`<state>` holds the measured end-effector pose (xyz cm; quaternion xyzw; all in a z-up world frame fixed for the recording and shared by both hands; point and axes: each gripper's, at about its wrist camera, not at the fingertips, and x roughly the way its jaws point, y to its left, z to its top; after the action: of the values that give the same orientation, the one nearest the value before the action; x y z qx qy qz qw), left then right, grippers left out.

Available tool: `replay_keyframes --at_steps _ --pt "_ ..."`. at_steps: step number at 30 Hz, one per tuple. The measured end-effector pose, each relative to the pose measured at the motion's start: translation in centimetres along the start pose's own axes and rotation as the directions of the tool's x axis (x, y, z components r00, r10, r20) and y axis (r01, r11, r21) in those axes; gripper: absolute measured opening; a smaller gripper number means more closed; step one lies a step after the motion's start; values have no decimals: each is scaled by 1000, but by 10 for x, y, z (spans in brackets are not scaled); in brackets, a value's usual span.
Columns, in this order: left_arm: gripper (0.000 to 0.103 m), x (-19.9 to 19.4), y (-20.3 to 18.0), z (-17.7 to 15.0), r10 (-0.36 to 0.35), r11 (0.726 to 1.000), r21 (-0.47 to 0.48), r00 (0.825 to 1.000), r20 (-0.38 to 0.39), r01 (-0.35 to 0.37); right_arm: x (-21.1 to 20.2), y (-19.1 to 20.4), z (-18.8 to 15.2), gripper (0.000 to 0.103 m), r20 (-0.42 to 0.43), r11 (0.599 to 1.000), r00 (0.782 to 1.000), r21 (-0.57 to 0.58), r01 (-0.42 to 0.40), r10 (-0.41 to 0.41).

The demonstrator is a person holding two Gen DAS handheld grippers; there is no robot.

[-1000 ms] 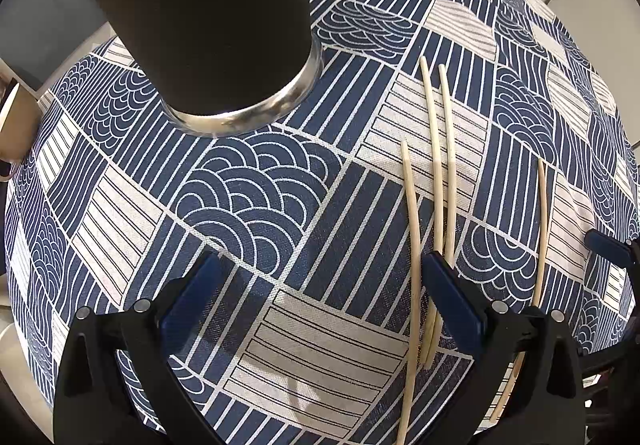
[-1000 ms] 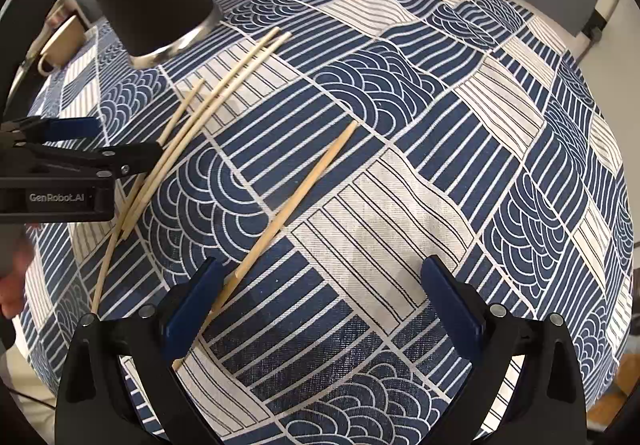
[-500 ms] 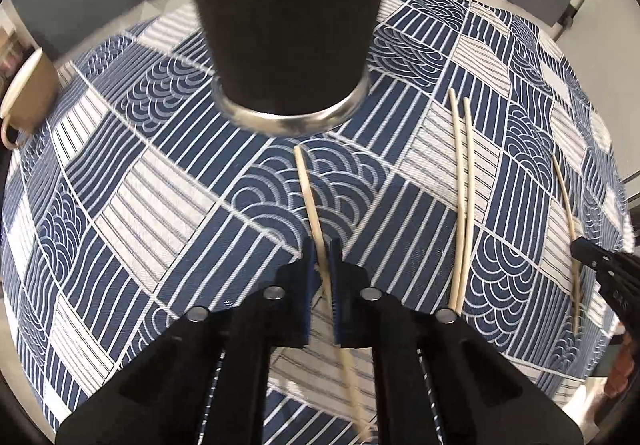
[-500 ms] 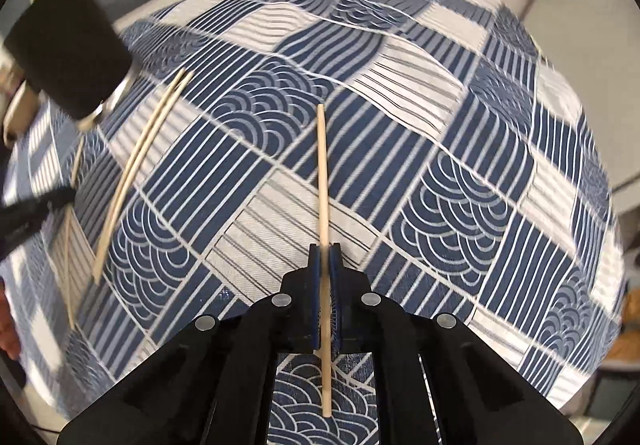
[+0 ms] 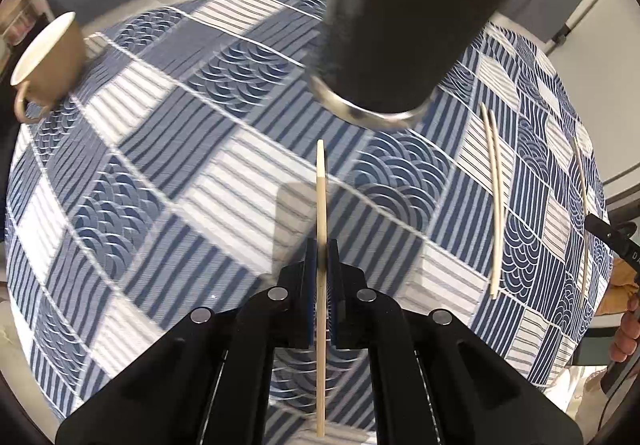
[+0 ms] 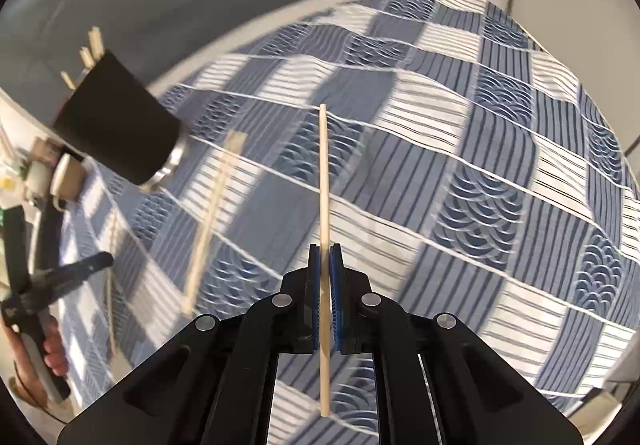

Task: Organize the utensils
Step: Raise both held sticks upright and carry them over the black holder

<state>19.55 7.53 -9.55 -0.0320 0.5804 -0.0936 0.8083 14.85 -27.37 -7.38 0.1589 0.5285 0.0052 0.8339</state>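
Observation:
My left gripper (image 5: 321,257) is shut on a pale wooden chopstick (image 5: 321,181), held above the cloth with its tip just below the black utensil cup (image 5: 408,17). My right gripper (image 6: 325,257) is shut on another chopstick (image 6: 324,173), lifted over the table. The black cup (image 6: 116,125) stands far left in the right wrist view and holds several chopsticks (image 6: 90,49). Two chopsticks (image 5: 496,197) lie together on the cloth right of the cup, and a third (image 5: 584,205) lies further right.
The table carries a blue and white patterned cloth (image 5: 160,165). A tan mug (image 5: 48,61) stands at the far left edge. The other gripper shows at the right edge (image 5: 612,241) and, in the right wrist view, at the left edge (image 6: 60,277). Grey wall behind.
Both grippers were open over the chopsticks a second ago; each has shut on one and lifted it. The left one has moved toward the black cup.

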Motion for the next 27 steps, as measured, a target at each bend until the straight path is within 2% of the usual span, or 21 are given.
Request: replay_keyframes --at_steps 3,6,9,11,13,15,18,21,22,24,27 --pt "5 -16 26 1 -16 999 -49 1000 26 17 -1 25 8 5 29 997 997 -11 -72 72" --pt "5 -41 41 9 20 998 -62 997 78 -15 -11 52 26 5 74 988 986 -48 -146 149" --pt "5 -69 54 21 38 995 -100 988 150 -24 -28 81 51 5 127 972 967 -114 -206 220" --pt "5 -85 56 27 51 992 -124 980 194 -27 -40 100 69 5 161 953 947 -169 -251 278" --pt "5 -103 62 31 34 987 -162 970 240 6 -48 115 86 5 177 934 930 -220 -282 323" --pt "5 -116 59 38 47 984 -180 959 280 5 -54 130 103 5 187 909 911 -277 -310 368" --pt "5 -131 52 46 79 981 -194 947 312 -18 -57 145 123 5 183 890 901 -321 -324 394" --pt "5 -146 47 56 88 976 -219 933 349 -10 -61 158 138 5 187 871 890 -366 -329 415" --pt "5 -148 41 60 106 976 -217 926 363 -27 -61 163 144 5 190 861 882 -380 -338 430" --pt "5 -150 31 67 84 978 -209 915 395 1 -59 167 151 5 191 846 868 -392 -360 458" --pt "5 -153 19 80 90 980 -200 894 438 -1 -52 172 165 5 193 824 841 -398 -403 505"
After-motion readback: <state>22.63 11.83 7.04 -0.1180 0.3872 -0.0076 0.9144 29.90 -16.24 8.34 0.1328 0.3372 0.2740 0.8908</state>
